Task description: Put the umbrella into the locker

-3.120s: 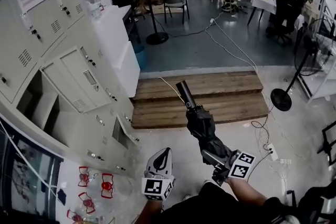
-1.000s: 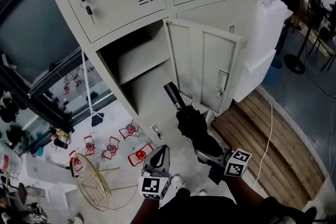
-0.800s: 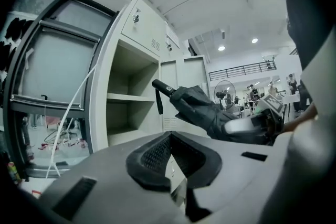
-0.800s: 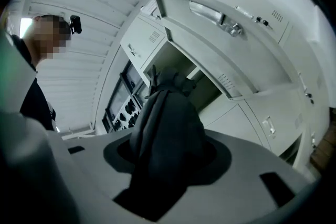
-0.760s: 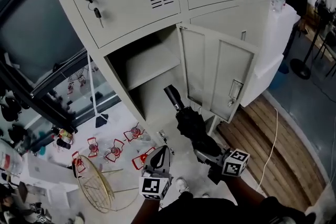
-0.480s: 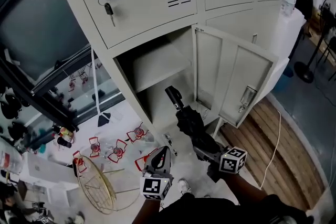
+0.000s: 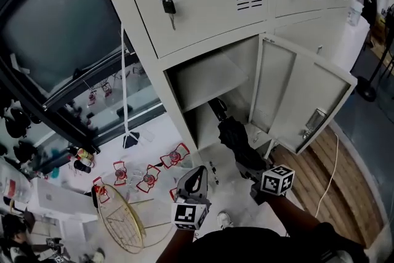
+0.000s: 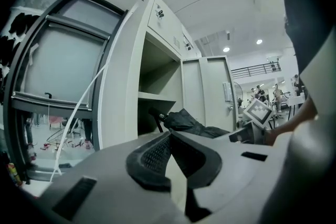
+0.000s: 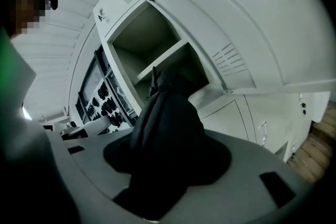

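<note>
Clamped wide round the folded black umbrella (image 7: pixel 236 140) in the right gripper (image 7: pixel 253 170); left gripper (image 7: pixel 195 177) at 7 o'clock, jaws pressed together, empty. Umbrella's far end brought from short of the open locker (image 7: pixel 177 98) into its mouth at 12 o'clock, under the shelf (image 7: pixel 209 78). Probably only the push-in and release left.

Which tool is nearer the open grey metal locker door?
Right. Right tool, holding the folded black umbrella, sits by the door's lower edge; left tool hangs farther left.
</note>
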A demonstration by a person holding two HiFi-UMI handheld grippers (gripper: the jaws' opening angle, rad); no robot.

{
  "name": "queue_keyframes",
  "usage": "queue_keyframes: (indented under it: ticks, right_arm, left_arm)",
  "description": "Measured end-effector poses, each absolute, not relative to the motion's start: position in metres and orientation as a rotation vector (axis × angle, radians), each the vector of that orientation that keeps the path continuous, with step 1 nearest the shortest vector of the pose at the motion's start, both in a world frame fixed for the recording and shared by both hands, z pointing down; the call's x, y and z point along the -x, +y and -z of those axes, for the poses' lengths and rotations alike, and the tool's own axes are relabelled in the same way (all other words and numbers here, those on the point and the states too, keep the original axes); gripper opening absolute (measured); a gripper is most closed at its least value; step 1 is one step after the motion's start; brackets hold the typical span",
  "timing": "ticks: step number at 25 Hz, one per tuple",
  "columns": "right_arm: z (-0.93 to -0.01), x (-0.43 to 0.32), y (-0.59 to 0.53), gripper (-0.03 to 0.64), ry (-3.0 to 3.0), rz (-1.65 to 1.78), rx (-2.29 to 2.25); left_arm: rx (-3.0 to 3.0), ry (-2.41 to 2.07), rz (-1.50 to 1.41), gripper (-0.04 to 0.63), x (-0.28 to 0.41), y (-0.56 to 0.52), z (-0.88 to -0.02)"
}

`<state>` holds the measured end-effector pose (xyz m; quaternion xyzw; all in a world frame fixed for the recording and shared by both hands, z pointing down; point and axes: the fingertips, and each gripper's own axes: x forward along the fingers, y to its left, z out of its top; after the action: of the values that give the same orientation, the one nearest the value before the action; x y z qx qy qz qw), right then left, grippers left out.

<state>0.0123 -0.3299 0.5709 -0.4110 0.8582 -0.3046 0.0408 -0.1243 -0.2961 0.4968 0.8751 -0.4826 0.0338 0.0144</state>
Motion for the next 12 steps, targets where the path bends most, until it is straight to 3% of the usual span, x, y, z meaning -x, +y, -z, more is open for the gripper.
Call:
queue_keyframes:
  ticks: [12]
  right_arm:
    - [-0.564, 0.014, -0.419, 0.210, 2.725, 0.845, 1.456]
  left_arm:
    - [-2.710, -1.494, -0.100, -0.003, 0.136, -0.321, -0.499]
